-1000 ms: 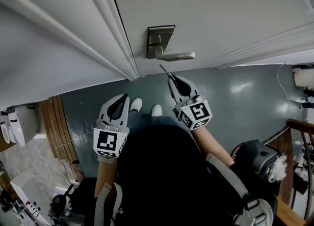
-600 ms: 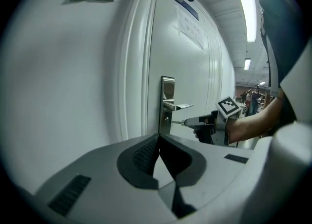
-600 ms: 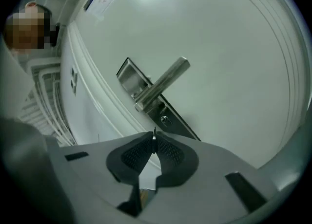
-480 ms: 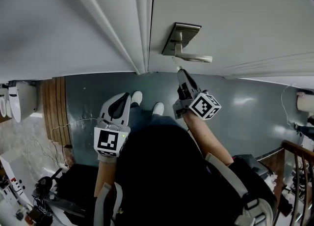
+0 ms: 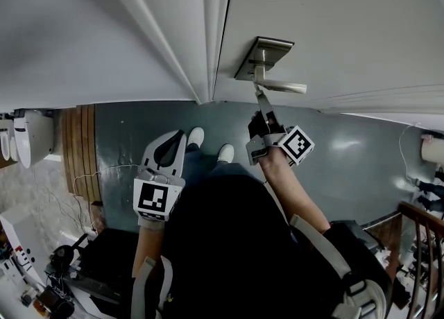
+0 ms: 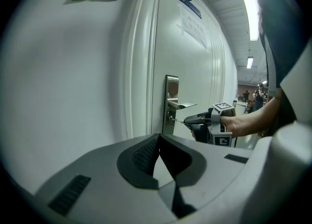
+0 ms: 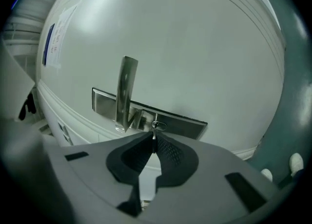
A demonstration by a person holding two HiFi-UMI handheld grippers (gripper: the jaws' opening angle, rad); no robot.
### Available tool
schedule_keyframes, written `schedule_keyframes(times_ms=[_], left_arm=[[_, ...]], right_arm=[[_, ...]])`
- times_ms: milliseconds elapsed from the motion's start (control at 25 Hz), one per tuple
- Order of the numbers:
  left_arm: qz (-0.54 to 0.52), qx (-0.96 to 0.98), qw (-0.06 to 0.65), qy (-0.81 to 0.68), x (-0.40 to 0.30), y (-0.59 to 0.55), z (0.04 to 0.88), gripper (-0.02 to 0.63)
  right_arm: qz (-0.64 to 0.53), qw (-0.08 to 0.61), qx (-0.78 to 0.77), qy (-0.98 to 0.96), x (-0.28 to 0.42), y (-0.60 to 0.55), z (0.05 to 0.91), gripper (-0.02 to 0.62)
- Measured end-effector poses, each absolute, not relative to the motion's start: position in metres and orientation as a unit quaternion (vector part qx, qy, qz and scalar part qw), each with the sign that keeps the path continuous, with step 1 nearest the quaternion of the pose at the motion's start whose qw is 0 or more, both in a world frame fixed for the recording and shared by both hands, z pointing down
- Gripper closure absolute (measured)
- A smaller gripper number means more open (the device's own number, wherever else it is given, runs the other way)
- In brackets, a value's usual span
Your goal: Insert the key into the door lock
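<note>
At steel lock (image 7: 159,125), right gripper (image 7: 153,138) pinches slim key (image 7: 154,132).

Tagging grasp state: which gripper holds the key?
The right gripper, jaws shut on the key at the door lock; the left gripper hangs back, shut and empty.

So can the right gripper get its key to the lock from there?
Probably yes: the right gripper holds the key with its tip at the keyhole below the lever handle, nothing in between.
</note>
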State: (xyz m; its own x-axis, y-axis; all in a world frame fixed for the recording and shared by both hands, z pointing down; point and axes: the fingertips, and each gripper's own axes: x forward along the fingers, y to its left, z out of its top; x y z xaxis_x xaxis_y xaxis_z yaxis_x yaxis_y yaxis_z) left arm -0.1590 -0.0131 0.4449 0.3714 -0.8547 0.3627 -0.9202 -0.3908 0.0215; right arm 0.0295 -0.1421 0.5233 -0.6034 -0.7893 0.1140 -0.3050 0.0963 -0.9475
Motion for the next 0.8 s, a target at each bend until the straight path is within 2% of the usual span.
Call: schedule_keyframes(times_ms=[800], left_arm=[[0.154, 0.826, 0.114, -0.531, -0.1620, -0.0188, 0.4479, 0.598]], right_arm=[[-0.604, 0.283, -0.366, 0.649, 0.0252, -0.1499, 0.5314, 0.563]])
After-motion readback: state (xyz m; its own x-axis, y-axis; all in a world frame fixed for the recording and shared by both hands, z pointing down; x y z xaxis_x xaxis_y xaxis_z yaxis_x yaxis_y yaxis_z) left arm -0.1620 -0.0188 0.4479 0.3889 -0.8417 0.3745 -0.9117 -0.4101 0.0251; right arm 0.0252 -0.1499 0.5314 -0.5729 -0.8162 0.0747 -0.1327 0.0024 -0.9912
